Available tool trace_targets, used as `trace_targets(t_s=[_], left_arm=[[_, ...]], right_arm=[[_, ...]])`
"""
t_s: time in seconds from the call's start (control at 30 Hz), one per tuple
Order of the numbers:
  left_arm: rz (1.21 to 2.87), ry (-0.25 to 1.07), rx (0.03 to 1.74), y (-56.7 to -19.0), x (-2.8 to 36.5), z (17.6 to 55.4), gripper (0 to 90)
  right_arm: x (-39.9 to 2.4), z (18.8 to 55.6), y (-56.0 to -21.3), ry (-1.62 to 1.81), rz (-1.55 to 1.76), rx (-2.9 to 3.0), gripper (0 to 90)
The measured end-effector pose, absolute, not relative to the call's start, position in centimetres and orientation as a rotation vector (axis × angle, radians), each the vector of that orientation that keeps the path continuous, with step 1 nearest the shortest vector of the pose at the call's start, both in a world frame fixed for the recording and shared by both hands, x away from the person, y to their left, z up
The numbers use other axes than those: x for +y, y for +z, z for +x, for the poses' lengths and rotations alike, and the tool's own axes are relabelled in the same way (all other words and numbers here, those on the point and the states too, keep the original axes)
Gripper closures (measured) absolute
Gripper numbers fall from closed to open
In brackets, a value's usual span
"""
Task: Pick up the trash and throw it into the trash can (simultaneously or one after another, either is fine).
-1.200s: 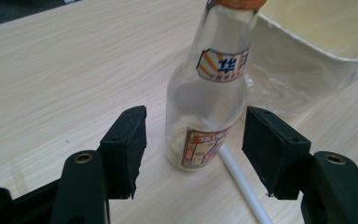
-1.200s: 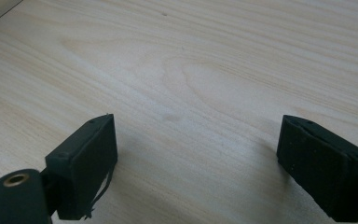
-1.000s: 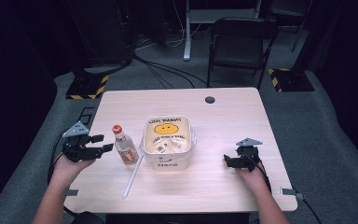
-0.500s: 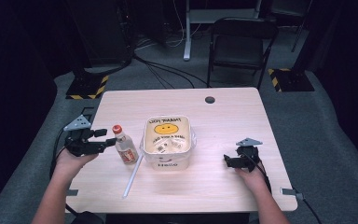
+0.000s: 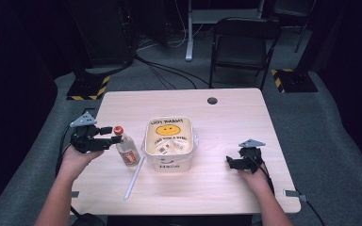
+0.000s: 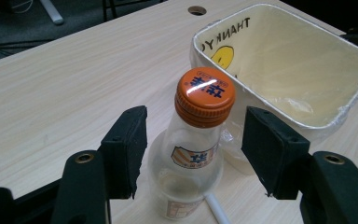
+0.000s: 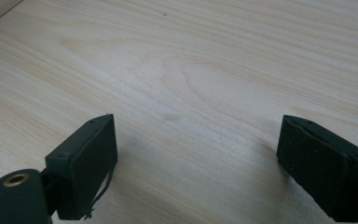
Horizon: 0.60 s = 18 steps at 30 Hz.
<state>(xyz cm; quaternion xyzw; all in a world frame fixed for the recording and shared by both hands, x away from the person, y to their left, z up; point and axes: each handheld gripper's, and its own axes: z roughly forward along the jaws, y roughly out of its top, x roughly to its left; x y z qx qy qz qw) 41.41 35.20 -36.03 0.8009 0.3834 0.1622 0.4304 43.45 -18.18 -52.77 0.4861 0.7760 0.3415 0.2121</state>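
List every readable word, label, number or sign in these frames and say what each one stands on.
"THANK YO": hand-lettered on the inner wall of the white tub, above a yellow smiley face; the rest is cut off.
"Hello": on the tub's outer front wall in the high view, faint.
Blue characters on the bottle's orange cap: too glared to read.
Bottle label: blue characters, too blurred to read.

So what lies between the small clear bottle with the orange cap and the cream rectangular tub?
In the high view, a white straw lies slanted between the clear bottle and the cream tub, near their bases.
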Motion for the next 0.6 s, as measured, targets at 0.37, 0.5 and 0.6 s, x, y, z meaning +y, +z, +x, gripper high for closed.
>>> trace_targets(t_s=[0.37, 0.5, 0.6], left_arm=[[2.014, 0.402, 0.946, -36.40, 34.80, 42.03, 44.4], [2.008, 0.400, 0.944, -36.55, 34.61, 42.15, 47.8], [2.019, 0.400, 0.939, -36.63, 34.44, 42.18, 49.3]], right_arm=[[-18.18, 43.45, -52.77, 0.948, 1.349, 2.156, 11.3], [-18.18, 43.45, -52.77, 0.948, 1.349, 2.156, 11.4], [-18.18, 43.45, -52.77, 0.948, 1.349, 2.156, 11.4]])
